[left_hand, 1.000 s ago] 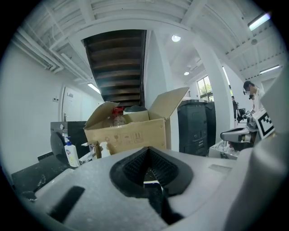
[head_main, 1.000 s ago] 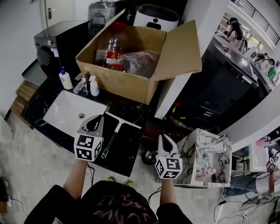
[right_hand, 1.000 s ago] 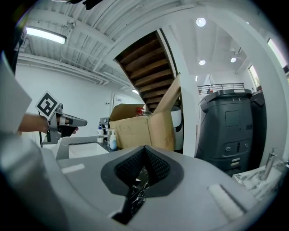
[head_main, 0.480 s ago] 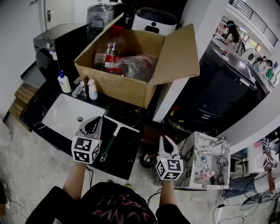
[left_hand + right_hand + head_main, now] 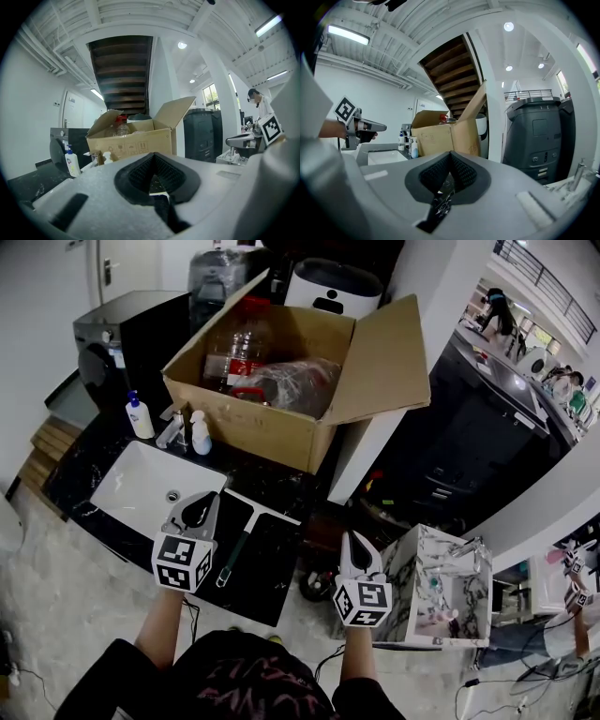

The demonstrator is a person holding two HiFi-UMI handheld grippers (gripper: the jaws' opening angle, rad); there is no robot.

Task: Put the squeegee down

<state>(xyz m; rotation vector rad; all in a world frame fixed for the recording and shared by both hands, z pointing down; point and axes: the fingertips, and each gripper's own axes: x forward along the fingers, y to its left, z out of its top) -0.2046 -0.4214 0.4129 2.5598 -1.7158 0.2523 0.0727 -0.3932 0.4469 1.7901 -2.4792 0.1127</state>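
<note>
The squeegee (image 5: pixel 240 542), a slim dark handle topped by a long pale blade, is seen lying flat on the black marble-veined worktop (image 5: pixel 277 563). It is just right of the white rectangular sink (image 5: pixel 131 486) and nearer than the open brown cardboard box (image 5: pixel 281 423). Its blade is turned to the far side and its handle toward the near edge. It is therefore judged to be set down already, resting where it cannot slip into the basin.

The left gripper (image 5: pixel 201 504) is held just left of the squeegee, above the worktop. Its jaws are closed together with nothing between them, which fits a finished set-down. The right gripper (image 5: pixel 353 542) is held well to the right, past the worktop's edge. Its jaws are likewise pressed together and empty, and it is apparently placed clear of the work. No grip on the squeegee is seen from either gripper.
</note>
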